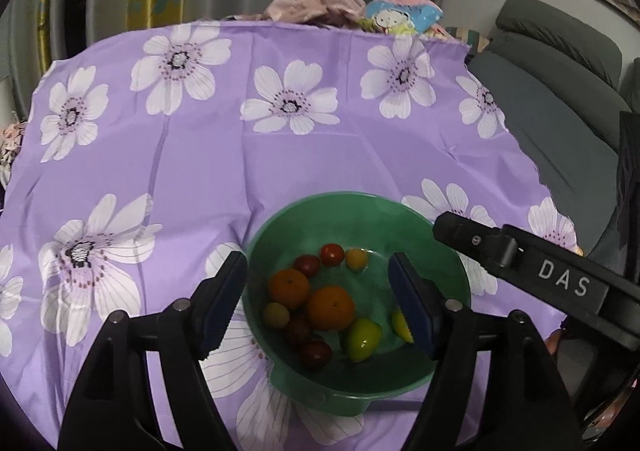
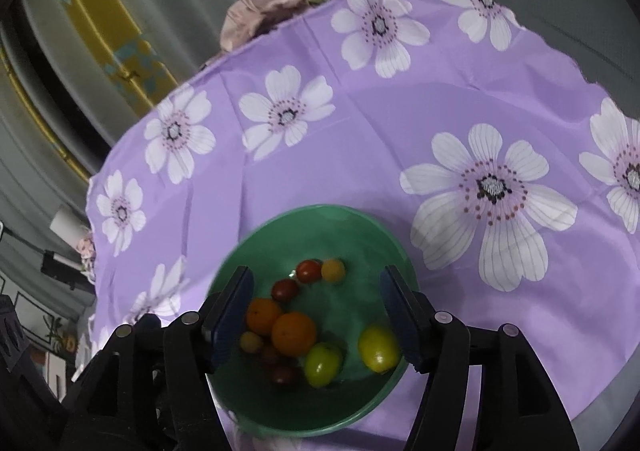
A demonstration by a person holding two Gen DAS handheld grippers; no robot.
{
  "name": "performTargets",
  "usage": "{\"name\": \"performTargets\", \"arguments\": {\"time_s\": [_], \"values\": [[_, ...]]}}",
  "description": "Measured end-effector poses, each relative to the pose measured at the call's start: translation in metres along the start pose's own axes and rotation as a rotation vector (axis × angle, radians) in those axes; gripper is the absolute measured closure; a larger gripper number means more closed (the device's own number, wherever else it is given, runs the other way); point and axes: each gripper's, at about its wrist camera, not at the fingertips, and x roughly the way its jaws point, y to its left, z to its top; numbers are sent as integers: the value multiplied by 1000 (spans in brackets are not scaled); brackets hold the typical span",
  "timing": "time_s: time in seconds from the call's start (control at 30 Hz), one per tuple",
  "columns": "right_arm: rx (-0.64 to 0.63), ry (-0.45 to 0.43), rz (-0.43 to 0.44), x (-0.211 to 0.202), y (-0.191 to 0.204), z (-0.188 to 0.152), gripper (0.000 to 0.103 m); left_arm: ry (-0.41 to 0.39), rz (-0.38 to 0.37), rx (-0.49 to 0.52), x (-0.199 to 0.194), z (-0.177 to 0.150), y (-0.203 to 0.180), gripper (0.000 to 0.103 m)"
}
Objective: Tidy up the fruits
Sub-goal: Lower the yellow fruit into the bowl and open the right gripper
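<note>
Both your left gripper and right gripper gape empty; cradle the soft, round, roll-prone fruits gently by their middles inside the bowl.

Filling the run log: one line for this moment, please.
left tool: open, empty | right tool: open, empty | fruits: in green bowl | cloth: no loose fruit

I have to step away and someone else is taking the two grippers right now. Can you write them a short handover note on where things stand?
Left gripper: open, nothing between its pads, above the green bowl.
Right gripper: open and empty, also over the bowl.
Fruit: all that shows is in the bowl: two oranges, several small red, yellow and dark tomato-like fruits, and two yellow-green ones.
Done: no fruit is visible on the purple flowered cloth.
Left: apparently nothing, unless fruit lies out of view.
</note>
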Motion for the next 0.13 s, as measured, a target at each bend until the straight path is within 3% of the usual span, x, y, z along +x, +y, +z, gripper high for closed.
{"name": "performTargets", "arguments": {"time_s": [0.13], "values": [[-11, -12, -7, -3, 3, 0, 37, -21, 1, -30, -8, 0, 9, 30]]}}
